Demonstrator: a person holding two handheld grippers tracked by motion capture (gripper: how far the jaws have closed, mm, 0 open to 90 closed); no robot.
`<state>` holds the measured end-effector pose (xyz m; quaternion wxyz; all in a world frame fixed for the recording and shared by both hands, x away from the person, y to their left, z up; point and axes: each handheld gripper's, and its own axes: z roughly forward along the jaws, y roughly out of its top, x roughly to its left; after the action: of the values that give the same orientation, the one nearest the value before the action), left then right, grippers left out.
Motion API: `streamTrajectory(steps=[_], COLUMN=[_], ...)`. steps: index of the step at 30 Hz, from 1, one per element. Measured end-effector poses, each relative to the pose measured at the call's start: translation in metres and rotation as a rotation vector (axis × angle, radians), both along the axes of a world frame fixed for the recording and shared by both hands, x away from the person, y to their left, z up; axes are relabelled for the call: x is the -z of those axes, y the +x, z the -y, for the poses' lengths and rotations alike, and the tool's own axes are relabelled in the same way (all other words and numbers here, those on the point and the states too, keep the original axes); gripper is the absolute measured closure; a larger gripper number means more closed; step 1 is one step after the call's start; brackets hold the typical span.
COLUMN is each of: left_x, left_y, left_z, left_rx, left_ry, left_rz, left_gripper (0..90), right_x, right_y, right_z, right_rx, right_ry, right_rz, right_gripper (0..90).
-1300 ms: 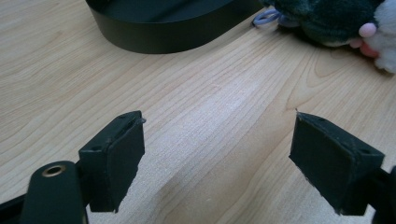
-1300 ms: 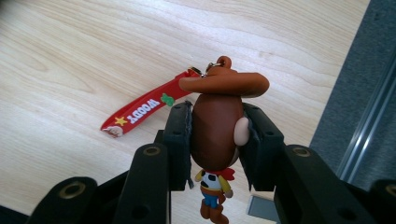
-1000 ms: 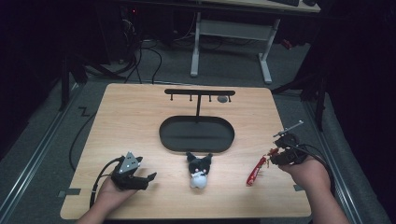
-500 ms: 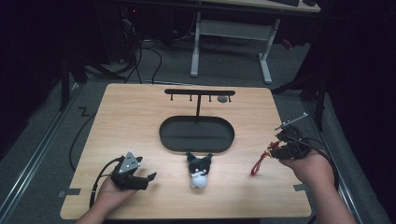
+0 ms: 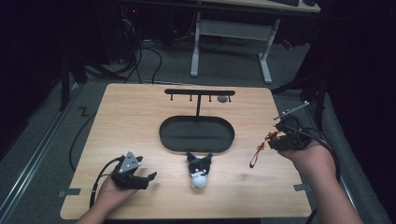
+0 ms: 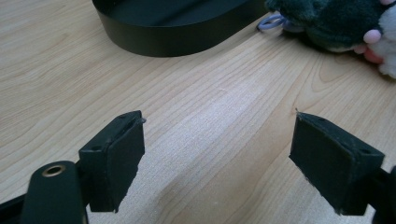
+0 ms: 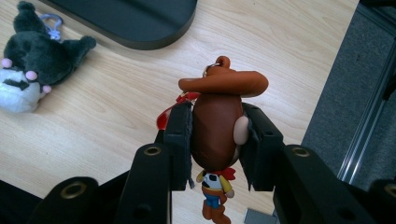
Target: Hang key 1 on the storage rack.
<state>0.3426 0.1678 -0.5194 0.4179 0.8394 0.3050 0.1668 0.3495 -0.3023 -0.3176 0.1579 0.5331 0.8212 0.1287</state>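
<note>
Right gripper view has my right hand-held gripper clamped on the brown-hatted cowboy figurine keychain, lifted off the table, hanging on the black hook stand pending, while my left hand-held gripper rests wide and empty.

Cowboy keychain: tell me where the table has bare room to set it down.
Bare wood lies left of the black oval tray, up to the table edge, and between the plush toy and the right gripper holding the cowboy keychain. The middle, tray to plush, is crowded.

Left fingers apart; right fingers clamped.
</note>
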Motion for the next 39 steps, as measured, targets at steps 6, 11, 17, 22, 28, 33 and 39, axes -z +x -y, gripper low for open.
streamTrajectory(steps=[6, 11, 17, 22, 28, 33, 39], left_x=[0.000, -0.001, -0.002, -0.002, -0.002, -0.002, -0.003], left_y=[0.000, 0.000, 0.001, 0.001, 0.001, 0.002, 0.002], left_z=[-0.002, -0.004, -0.004, -0.004, -0.005, -0.005, -0.005], left_rx=[-0.006, -0.015, -0.022, -0.023, -0.025, -0.024, -0.023], left_ry=[-0.003, -0.006, -0.010, -0.007, -0.008, -0.007, -0.004], left_rz=[0.002, 0.005, 0.011, 0.014, 0.013, 0.011, 0.013], left_gripper=[18.0, 17.9, 17.8, 17.0, 16.6, 16.6, 16.6], right_x=[-0.001, -0.005, -0.006, -0.008, -0.007, -0.007, -0.007], right_y=[0.001, 0.003, 0.005, 0.005, 0.006, 0.009, 0.016], right_z=[-0.009, -0.017, -0.022, -0.024, -0.024, -0.027, -0.034], right_rx=[-0.006, -0.021, -0.033, -0.036, -0.033, -0.035, -0.043], right_ry=[0.007, 0.001, 0.002, 0.002, 0.006, 0.009, 0.009], right_rz=[0.001, 0.006, 0.010, 0.013, 0.012, 0.009, 0.013], right_gripper=[67.2, 67.1, 67.1, 67.1, 67.2, 67.2, 67.2])
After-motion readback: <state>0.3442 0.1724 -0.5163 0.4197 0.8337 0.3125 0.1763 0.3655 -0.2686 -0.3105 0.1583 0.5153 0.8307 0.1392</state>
